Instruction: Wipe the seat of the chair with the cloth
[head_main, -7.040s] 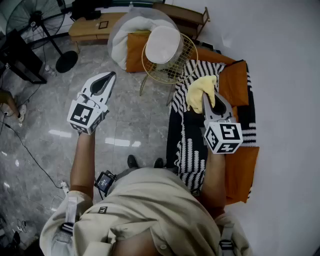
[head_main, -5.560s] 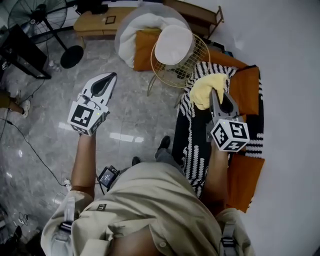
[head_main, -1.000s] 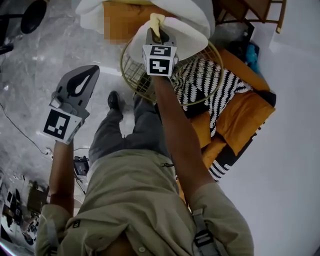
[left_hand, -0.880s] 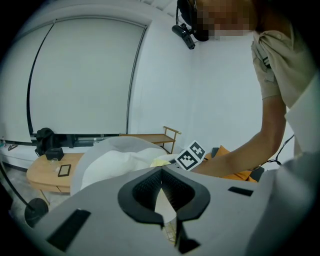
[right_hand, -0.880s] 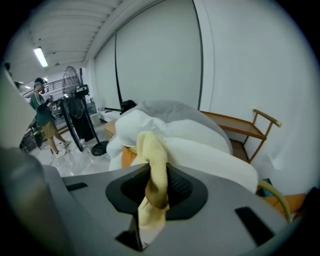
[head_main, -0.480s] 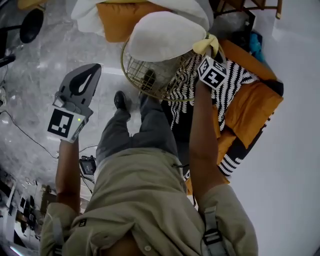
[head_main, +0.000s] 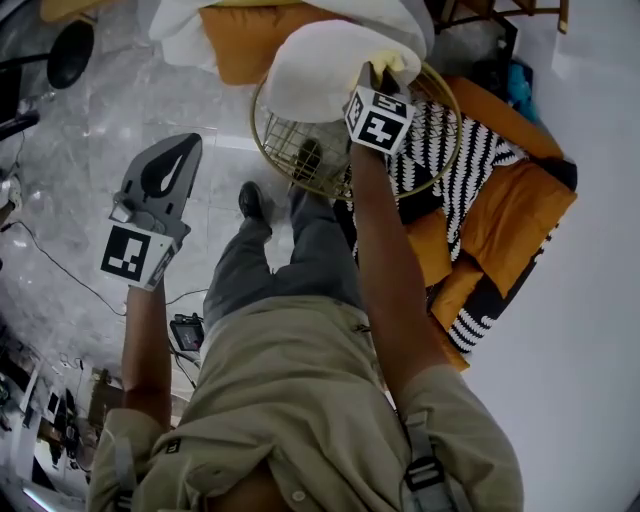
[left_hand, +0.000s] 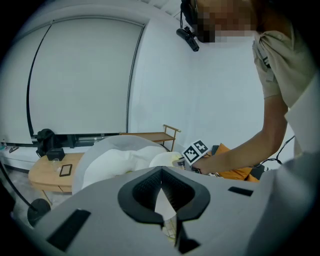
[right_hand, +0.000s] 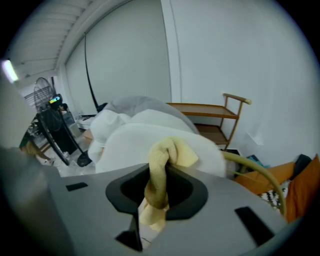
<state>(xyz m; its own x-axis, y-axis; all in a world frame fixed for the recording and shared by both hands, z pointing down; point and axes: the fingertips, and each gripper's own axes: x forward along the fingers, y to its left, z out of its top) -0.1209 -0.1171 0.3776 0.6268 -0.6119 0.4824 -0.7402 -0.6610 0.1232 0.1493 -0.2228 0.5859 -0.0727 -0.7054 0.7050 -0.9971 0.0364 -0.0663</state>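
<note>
The chair is a gold wire basket (head_main: 290, 150) with a white seat cushion (head_main: 320, 60) in it. My right gripper (head_main: 380, 82) rests on the cushion's right part, shut on a yellow cloth (head_main: 405, 66). In the right gripper view the cloth (right_hand: 170, 152) hangs bunched between the jaws over the white cushion (right_hand: 135, 137), and the gold rim (right_hand: 255, 170) curves past at the right. My left gripper (head_main: 165, 165) hangs over the floor left of the chair, shut and holding nothing. Its view looks towards the chair, with the left gripper (left_hand: 161, 175) in front.
Orange and black-and-white striped cushions (head_main: 480, 210) lie on the floor right of the chair. A white beanbag and an orange cushion (head_main: 235, 40) sit behind it. The person's legs and a shoe (head_main: 250, 200) stand beside the basket. A fan base (head_main: 70, 50) is upper left.
The right gripper swept the cloth across the cushion to its right rim, then came back a little to the left. The left gripper stayed shut over the floor.
</note>
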